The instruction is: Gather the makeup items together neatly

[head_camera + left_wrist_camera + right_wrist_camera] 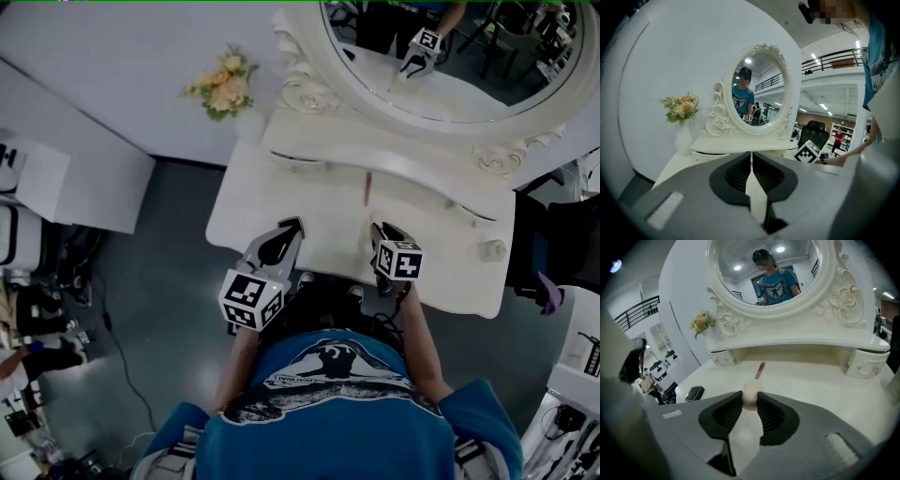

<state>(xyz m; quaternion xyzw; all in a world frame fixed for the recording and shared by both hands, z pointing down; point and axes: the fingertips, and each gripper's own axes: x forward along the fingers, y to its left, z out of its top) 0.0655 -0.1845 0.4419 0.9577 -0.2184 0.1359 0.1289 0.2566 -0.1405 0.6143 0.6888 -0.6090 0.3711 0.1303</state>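
A person in a blue shirt stands at a white dressing table [281,192] with a two-jaw tool in each hand. The right gripper [750,398] is clamped on a pale rounded sponge [750,391]. In the right gripper view both dark ribbed pads press its sides, and it sticks out a little past the tips. In the head view this gripper [383,231] hovers over the front edge of the table top, right of centre, angled downward. The left gripper [751,161] has its jaws together with nothing between them; only a thin seam shows where the pads meet. From above, it [292,226] sits over the front left part of the table, pointing towards the oval mirror [469,94]. A thin reddish stick [367,187] lies on the table top close to the raised shelf under the mirror. It is beyond the right gripper and clearly apart from both tools, with its length running roughly front to back. The right gripper view also shows a small dark flat case [694,393] lying near the table's left edge, well apart from the stick [760,370]. A white vase [684,139] of pale flowers [223,86] stands at the back left corner beside the mirror's carved frame.
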